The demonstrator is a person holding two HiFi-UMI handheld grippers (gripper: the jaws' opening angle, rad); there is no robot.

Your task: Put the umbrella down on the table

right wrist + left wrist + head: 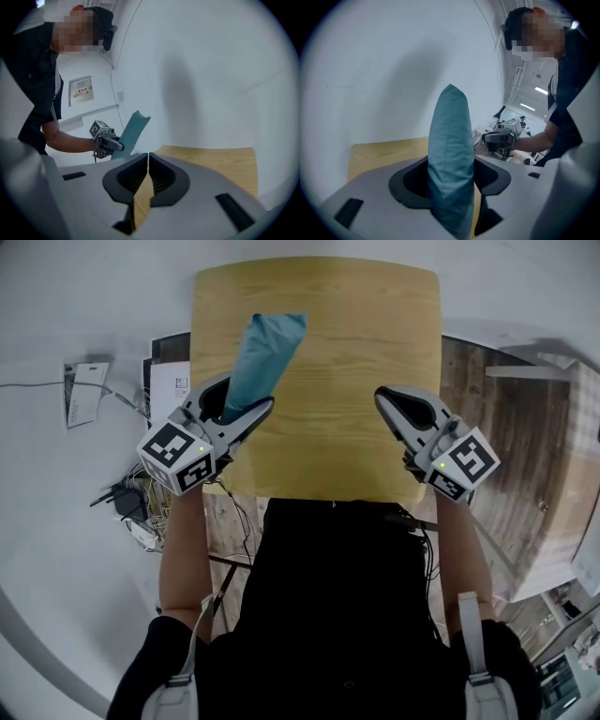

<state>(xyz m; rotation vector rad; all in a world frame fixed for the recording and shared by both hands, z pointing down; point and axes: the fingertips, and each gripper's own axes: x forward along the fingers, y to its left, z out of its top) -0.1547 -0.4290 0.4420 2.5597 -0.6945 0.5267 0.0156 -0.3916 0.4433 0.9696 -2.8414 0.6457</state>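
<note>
A folded teal umbrella (264,357) in its sleeve rises up and away from my left gripper (248,392), which is shut on its lower part above the left side of the wooden table (356,352). In the left gripper view the umbrella (450,150) stands upright, pinched between the jaws of that gripper (451,180). My right gripper (382,395) hovers over the table's right front area, jaws shut and empty. In the right gripper view its jaws (148,157) meet, with the umbrella (131,133) and the left gripper (105,139) off to the left.
The table (211,159) is small and square, set against a white wall. Cables and a power strip (131,507) lie on the floor at the left, with papers (84,390) beyond. Wooden flooring (525,456) lies to the right.
</note>
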